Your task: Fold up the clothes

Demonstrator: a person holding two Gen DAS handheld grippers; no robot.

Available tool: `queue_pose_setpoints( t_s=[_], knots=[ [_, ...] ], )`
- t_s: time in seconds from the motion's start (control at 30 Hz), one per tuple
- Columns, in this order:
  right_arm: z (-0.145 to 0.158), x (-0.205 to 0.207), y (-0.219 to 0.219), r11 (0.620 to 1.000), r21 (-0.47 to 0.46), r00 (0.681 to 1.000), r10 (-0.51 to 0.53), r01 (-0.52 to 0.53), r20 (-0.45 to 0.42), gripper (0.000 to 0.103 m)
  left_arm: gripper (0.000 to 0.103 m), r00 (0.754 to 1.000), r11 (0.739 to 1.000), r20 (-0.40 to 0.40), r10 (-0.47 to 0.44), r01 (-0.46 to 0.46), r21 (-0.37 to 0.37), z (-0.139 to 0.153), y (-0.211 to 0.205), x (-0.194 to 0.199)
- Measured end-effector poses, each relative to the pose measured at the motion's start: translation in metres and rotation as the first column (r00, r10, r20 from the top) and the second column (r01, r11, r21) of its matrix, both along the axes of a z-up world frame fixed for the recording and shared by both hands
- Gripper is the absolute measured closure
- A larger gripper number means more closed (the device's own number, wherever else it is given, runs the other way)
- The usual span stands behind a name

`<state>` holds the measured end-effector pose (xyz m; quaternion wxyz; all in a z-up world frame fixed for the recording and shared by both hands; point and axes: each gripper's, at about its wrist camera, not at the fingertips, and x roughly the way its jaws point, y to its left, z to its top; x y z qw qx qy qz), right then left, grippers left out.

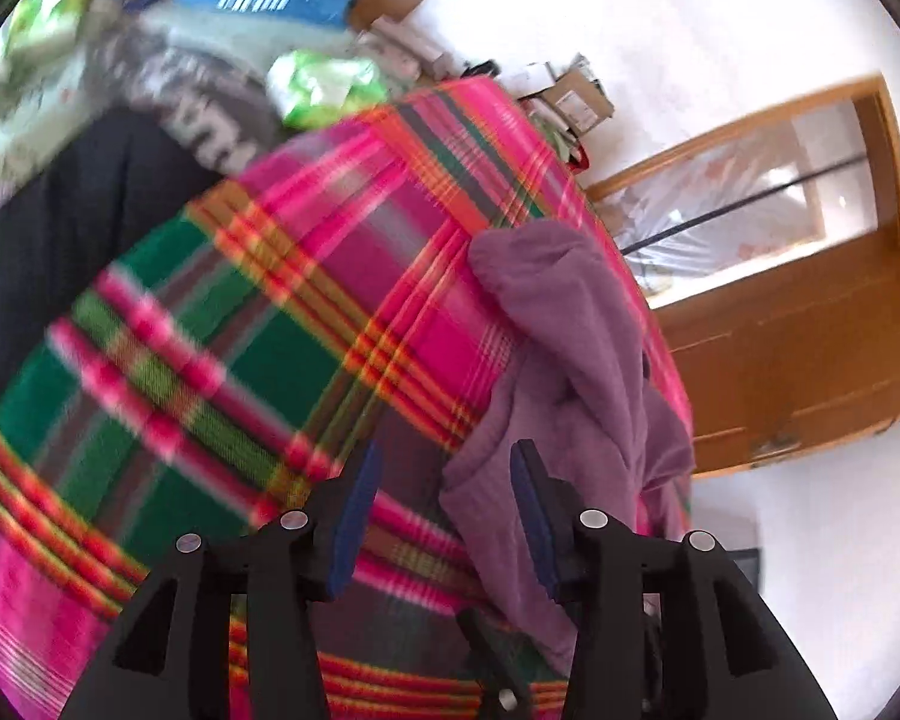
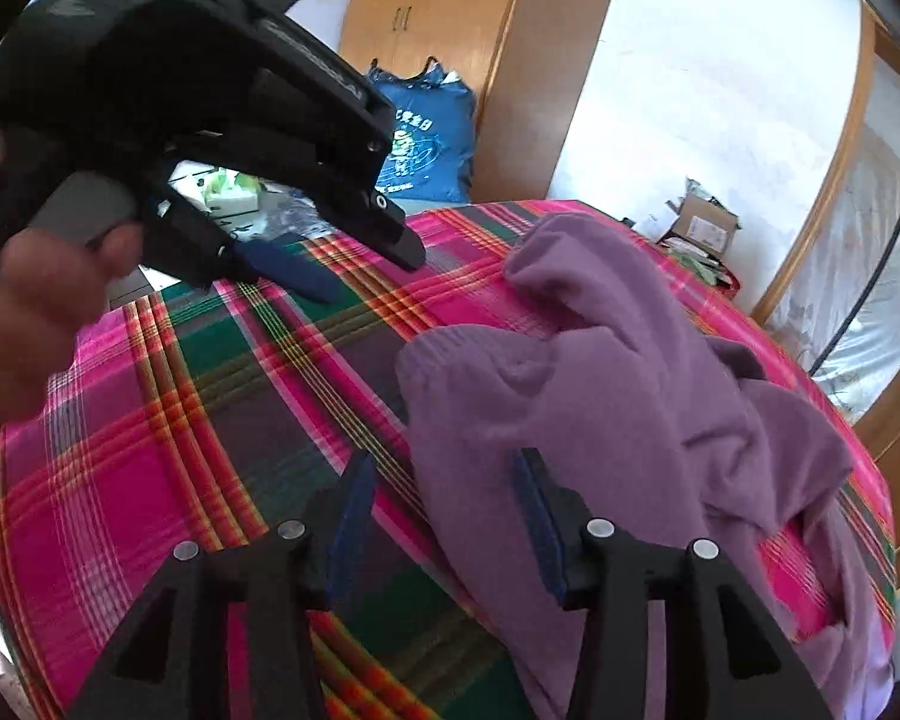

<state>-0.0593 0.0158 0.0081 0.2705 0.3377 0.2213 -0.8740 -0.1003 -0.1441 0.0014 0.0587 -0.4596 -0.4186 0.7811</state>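
2 grippers are over the plaid bedspread [image 2: 210,396]: your left gripper [image 2: 360,267], at the far left in your hand [image 2: 36,312], has its jaws apart and holds nothing. To the right, the crumpled purple garment [image 2: 630,396] lies on the bedspread's right side. Your right gripper [image 2: 444,516] stands open at the garment's near edge, gripping nothing.

This is a bedroom in a home. A bed [image 2: 210,396] fills most of the view, spread with a bright pink, green and orange plaid cover. A tall wooden wardrobe [image 2: 450,18] stands against the white wall, a blue printed bag [image 2: 426,138] sits in front of it, and an open cardboard box [image 2: 705,222] lies nearby.
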Motion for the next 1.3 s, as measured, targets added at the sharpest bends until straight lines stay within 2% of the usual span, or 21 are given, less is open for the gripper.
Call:
queue_pose_setpoints(
  t_s=[0.03,0.07,0.13,0.17,0.37,0.5,0.57,0.63,0.73,0.87,1.0,1.1,1.3],
  knots=[
    [-0.002,-0.003,-0.001,1.000,-0.001,1.000,-0.005,0.005,0.010,0.063,0.056,1.000,1.000,0.012,0.004,-0.005,0.020,-0.005,-0.001,0.002],
    [-0.004,-0.006,0.000,1.000,0.000,1.000,-0.019,0.019,0.014,0.076,0.056,1.000,0.999,0.026,0.007,-0.008,0.036,-0.009,-0.002,0.003],
    [-0.003,-0.011,0.007,0.999,-0.009,0.998,-0.053,0.054,0.014,0.094,0.056,0.999,0.999,0.030,0.011,-0.012,0.052,-0.011,-0.003,0.004],
    [-0.001,-0.014,0.013,0.997,-0.031,0.998,-0.067,0.067,0.023,0.098,0.056,0.999,0.998,0.030,0.013,-0.015,0.061,-0.012,-0.003,0.004],
    [0.029,-0.022,0.050,0.960,-0.244,0.989,-0.113,0.133,0.094,0.099,0.052,1.000,0.989,-0.002,0.000,0.001,0.147,-0.014,0.004,0.003],
    [0.045,-0.026,0.075,0.900,-0.413,0.977,-0.061,0.143,0.205,0.099,0.051,0.999,0.977,-0.038,0.015,-0.006,0.213,-0.015,0.008,0.005],
    [0.047,-0.028,0.087,0.864,-0.476,0.966,-0.039,0.162,0.256,0.099,0.045,0.998,0.969,-0.056,0.029,-0.015,0.245,-0.016,0.010,0.006],
    [0.043,-0.032,0.099,0.821,-0.538,0.944,-0.006,0.193,0.329,0.099,0.044,0.998,0.963,-0.054,0.020,-0.005,0.268,-0.019,0.014,0.005],
    [0.030,-0.036,0.112,0.786,-0.569,0.922,-0.001,0.241,0.388,0.099,0.044,0.999,0.956,-0.038,-0.004,0.015,0.292,-0.026,0.023,0.002],
    [0.015,-0.037,0.118,0.781,-0.557,0.898,-0.013,0.284,0.440,0.099,0.044,0.998,0.954,-0.029,-0.063,0.068,0.292,-0.030,0.039,-0.004],
    [0.010,-0.037,0.116,0.786,-0.546,0.896,-0.022,0.290,0.444,0.098,0.044,0.994,0.953,-0.062,-0.090,0.104,0.286,-0.028,0.049,-0.005],
    [0.007,-0.037,0.114,0.787,-0.544,0.893,-0.020,0.291,0.450,0.098,0.044,0.988,0.938,-0.093,-0.122,0.145,0.313,-0.026,0.055,-0.006],
    [0.006,-0.033,0.119,0.788,-0.536,0.895,-0.040,0.302,0.445,0.097,0.044,0.983,0.931,-0.091,-0.162,0.183,0.316,-0.029,0.068,-0.008]
  ],
)
